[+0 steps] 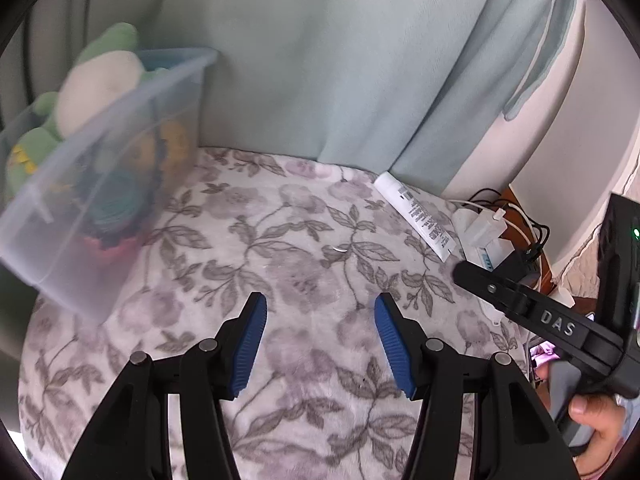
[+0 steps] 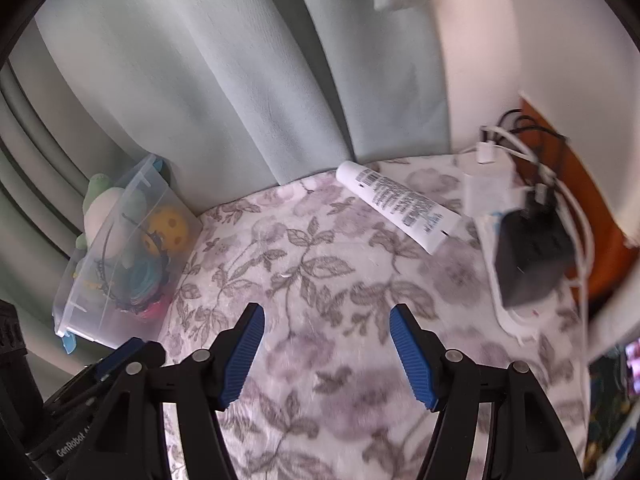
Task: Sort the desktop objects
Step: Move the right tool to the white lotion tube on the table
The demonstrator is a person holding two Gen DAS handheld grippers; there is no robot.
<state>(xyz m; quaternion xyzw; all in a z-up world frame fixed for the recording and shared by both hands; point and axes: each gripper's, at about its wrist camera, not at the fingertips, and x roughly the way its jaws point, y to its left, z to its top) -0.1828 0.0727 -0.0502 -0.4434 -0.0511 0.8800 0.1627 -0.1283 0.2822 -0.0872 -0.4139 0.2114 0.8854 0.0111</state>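
Note:
A white tube (image 1: 416, 214) with printed text lies on the floral tablecloth (image 1: 300, 264) at the far right; it also shows in the right wrist view (image 2: 396, 204). A clear plastic bin (image 1: 96, 184) at the left holds a green and white plush toy (image 1: 92, 84), a yellow holed ball (image 2: 170, 226) and coloured rings; it also shows in the right wrist view (image 2: 120, 264). My left gripper (image 1: 320, 344) is open and empty above the cloth. My right gripper (image 2: 326, 356) is open and empty; its finger shows in the left wrist view (image 1: 520, 304).
A white power strip (image 2: 496, 232) with a black adapter (image 2: 532, 264) and cables lies at the right edge over an orange surface. A pale green curtain (image 2: 240, 80) hangs behind the table. A small white scrap (image 1: 340, 249) lies mid-cloth.

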